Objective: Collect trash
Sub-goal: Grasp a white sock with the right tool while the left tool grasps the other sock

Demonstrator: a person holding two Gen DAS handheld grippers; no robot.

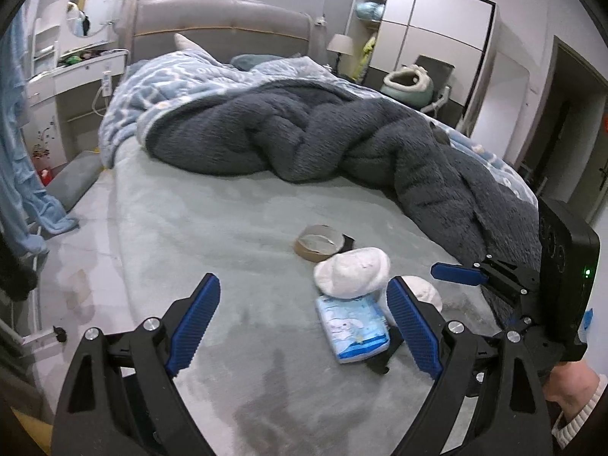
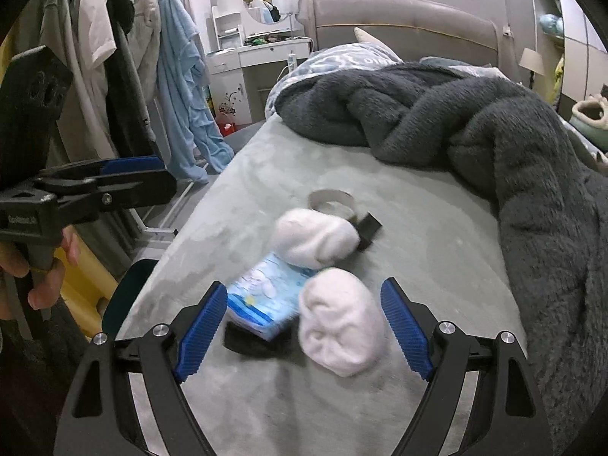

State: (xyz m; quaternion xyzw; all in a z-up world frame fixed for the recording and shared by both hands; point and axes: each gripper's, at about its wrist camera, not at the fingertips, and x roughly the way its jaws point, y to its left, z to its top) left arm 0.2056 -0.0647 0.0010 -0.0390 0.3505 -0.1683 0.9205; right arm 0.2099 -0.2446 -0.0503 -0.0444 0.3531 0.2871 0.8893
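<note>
We are working in a bedroom, leaning over a bed (image 1: 190,228) covered in a pale green fleece sheet, with a dark grey blanket (image 1: 323,136) heaped toward the padded headboard (image 1: 220,19), a white dressing table and round mirror (image 1: 95,0) to one side, a wardrobe (image 1: 429,34) on the other, and clothes hanging on a rack (image 2: 125,57) beside the bed

The trash is lying in one small cluster on the bare part of the sheet: two crumpled white tissue balls, a blue tissue pack (image 2: 266,304), an emptied tape roll (image 1: 321,243) and some small black scraps we cannot identify

We are holding the right gripper (image 2: 304,330) wide open and empty, angled down so that the nearer tissue ball (image 2: 338,323) is sitting between its blue pads without being touched; we judge this lines it up for a straight pinch. The farther tissue ball (image 2: 315,235) is resting against the tape roll, just behind the pack

We are keeping the left gripper (image 1: 304,330) just as wide and also empty, hovering beside the pack, probably ready to take a second piece
</note>
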